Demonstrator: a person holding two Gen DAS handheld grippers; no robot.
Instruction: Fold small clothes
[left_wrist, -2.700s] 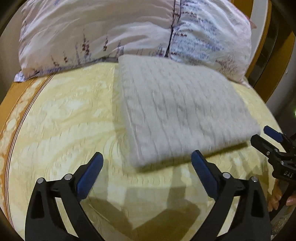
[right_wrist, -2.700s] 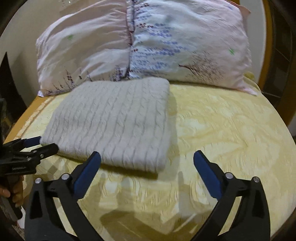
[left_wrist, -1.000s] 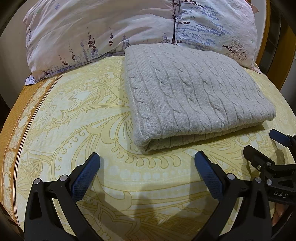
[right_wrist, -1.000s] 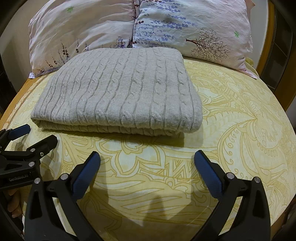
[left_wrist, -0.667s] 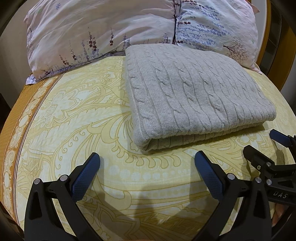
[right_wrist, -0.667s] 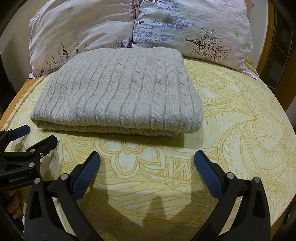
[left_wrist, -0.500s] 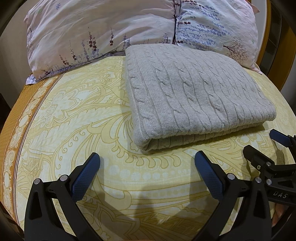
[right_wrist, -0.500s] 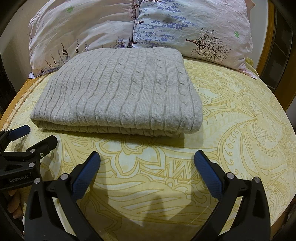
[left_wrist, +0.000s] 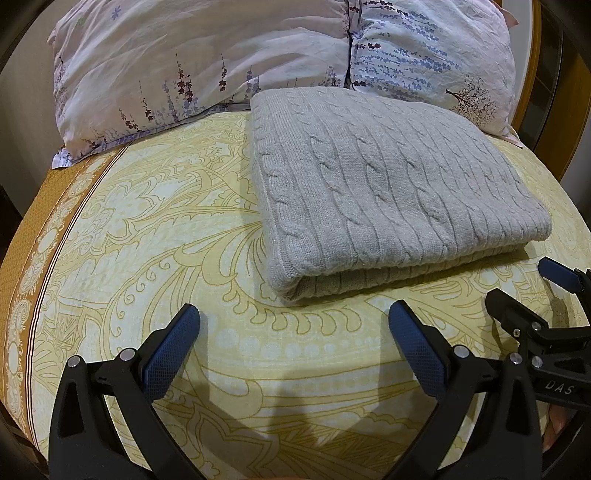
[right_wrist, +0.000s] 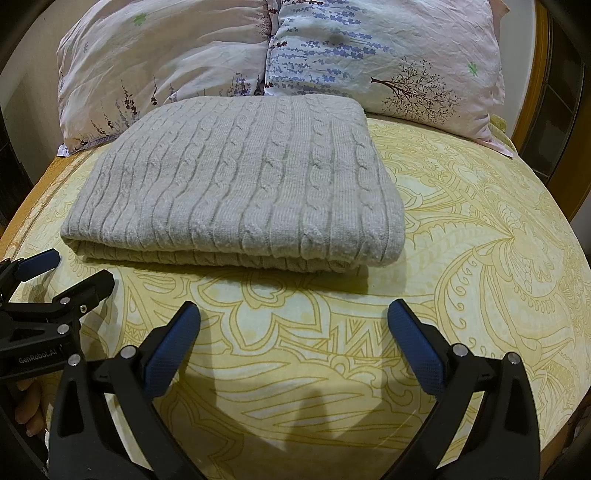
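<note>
While both grippers, left gripper (left_wrist: 293, 326) and right gripper (right_wrist: 293, 321), stay wide open and still, the folded sweater (right_wrist: 236, 184) rests just ahead, looking done.

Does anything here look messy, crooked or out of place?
Nothing stands out. The grey sweater lies neatly folded on the bed below two pillows. Both claws, left and right, are open and empty.

Sweater (left_wrist: 391, 192): grey cable-knit wool-like cloth, matt, ribbed. Bed sheet (left_wrist: 155, 236): smooth printed yellow cloth; pillows (right_wrist: 388, 55): thin, creased floral cloth. Left tongs (left_wrist: 293, 332): matt black plastic, blue textured pads (left_wrist: 413, 345).
</note>
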